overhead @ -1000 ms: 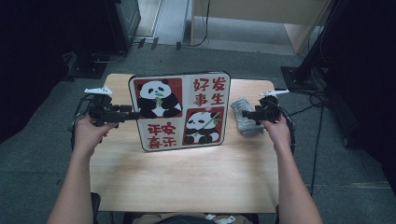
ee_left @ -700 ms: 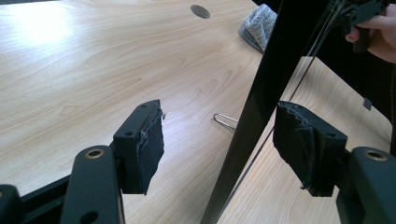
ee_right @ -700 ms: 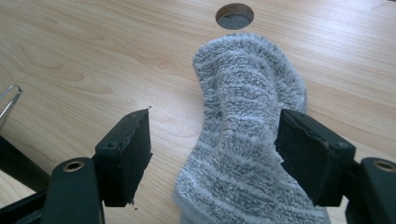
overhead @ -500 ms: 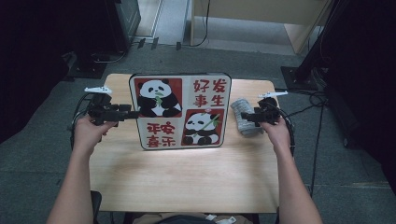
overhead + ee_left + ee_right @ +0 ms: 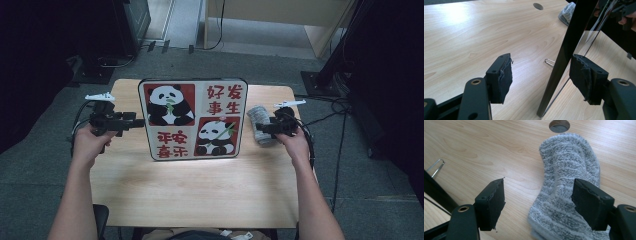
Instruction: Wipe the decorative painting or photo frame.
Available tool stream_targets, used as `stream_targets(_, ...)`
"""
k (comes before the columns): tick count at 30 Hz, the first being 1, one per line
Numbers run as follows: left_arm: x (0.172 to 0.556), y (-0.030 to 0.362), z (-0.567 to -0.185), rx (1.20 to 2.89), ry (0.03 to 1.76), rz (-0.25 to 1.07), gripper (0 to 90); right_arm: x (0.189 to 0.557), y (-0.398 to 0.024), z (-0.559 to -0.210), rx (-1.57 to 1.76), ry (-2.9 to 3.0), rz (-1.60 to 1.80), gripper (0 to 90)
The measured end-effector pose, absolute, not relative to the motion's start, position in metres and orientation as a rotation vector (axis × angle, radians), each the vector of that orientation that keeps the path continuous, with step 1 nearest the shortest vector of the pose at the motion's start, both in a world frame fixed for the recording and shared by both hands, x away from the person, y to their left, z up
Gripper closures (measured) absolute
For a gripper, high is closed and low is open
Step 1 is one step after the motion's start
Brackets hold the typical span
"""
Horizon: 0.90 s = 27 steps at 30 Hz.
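— From above? — A panda board (image 5: 194, 119) stands mid-table (image 5: 200, 195), left gripper (image 5: 134, 122) at its edge, right gripper (image 5: 262, 129) over a grey sock (image 5: 259, 120).
— Left gripper view? — Fingers (image 5: 501, 77) apart, straddling the board's black edge.
— Right gripper view? — Fingers (image 5: 491, 203) spread wide above the sock.

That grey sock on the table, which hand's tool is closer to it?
Right. The right tool hovers open just over the sock, jaws either side of it. The left tool is across the table, straddling the panda board's edge.
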State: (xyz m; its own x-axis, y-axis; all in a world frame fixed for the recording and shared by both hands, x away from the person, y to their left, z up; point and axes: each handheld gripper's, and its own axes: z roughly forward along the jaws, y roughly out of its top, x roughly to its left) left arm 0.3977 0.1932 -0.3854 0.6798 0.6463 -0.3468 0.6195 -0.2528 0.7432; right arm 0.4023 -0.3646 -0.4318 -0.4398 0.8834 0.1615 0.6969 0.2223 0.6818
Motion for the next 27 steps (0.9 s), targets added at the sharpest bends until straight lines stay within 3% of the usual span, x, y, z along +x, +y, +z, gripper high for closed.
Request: stream_targets(27,0.388,0.218,-0.392,1.975,1.053,0.099,30.8,0.365,-0.36,-0.433,1.434,2.292,1.09,26.8)
